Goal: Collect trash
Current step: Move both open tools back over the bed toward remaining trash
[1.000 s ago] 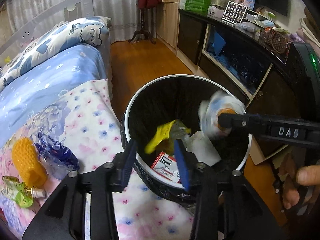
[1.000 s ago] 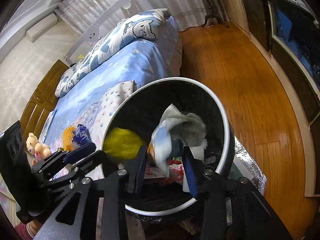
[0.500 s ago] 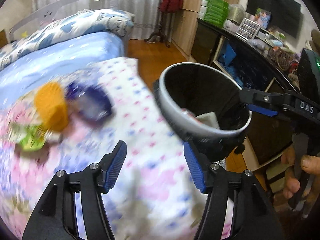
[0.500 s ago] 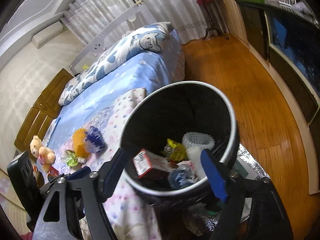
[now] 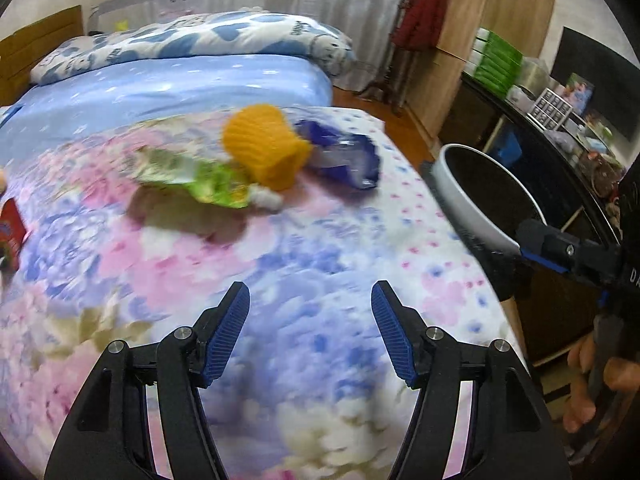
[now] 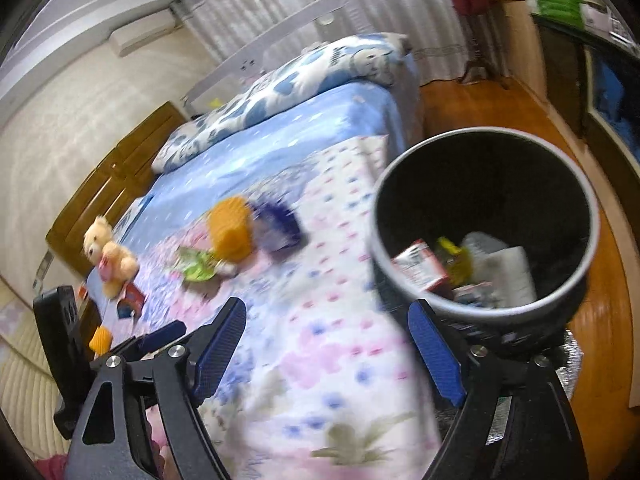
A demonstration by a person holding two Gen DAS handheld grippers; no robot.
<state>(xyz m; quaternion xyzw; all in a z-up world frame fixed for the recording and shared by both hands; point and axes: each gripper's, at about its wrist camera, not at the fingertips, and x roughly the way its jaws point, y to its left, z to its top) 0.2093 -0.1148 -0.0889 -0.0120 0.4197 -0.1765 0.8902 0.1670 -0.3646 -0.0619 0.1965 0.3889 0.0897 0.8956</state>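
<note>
Both tongs wide open, empty: left tongs point(image 5: 310, 330) over the bed point(image 5: 280, 264), right tongs point(image 6: 326, 354) by the bin point(image 6: 486, 224). Orange cup point(image 5: 266, 148), wrappers point(image 5: 200, 178) ahead.

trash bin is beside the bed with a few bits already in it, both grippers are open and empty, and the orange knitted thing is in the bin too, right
Not quite. The orange knitted thing is not in the trash bin; the right wrist view shows it lying on the floral bedspread, next to a green wrapper. The rest holds: the left gripper and right gripper are open and empty.
</note>
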